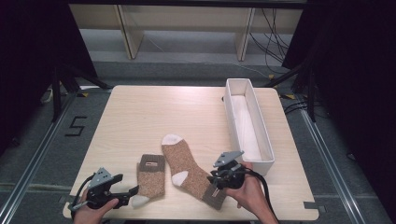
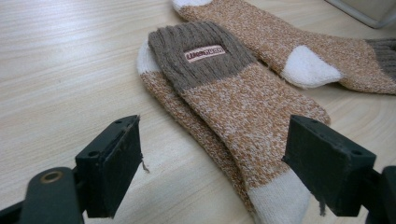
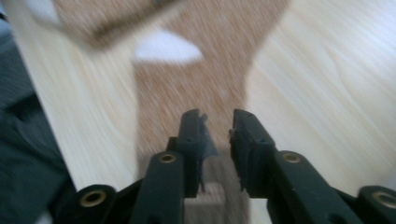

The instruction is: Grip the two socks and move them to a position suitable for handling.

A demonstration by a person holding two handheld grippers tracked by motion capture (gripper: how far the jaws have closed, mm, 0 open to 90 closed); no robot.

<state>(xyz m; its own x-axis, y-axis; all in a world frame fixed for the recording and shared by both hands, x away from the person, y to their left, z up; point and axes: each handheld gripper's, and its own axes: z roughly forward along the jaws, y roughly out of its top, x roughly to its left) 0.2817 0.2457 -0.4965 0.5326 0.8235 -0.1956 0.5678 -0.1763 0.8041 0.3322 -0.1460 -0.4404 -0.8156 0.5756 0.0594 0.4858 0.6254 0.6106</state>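
Two brown-and-tan socks with white heels and toes lie near the table's front edge. The folded sock (image 1: 152, 173) (image 2: 233, 102) shows its dark cuff and label on top. My left gripper (image 1: 131, 192) (image 2: 215, 128) stands open at table height, its jaws wide on either side of that sock's white toe end without touching it. The flat sock (image 1: 187, 165) (image 3: 196, 88) stretches from the middle of the table towards my right gripper (image 1: 217, 182) (image 3: 218, 116). That gripper's jaws stand a little apart over the sock's dark cuff (image 1: 215, 196) (image 3: 210, 186), with a gap showing between the pads.
A long white bin (image 1: 232, 112) stands along the right side of the table (image 1: 140, 116), just beyond my right hand. Bare wood lies behind the socks. Black curtains, shelving legs and cables surround the table.
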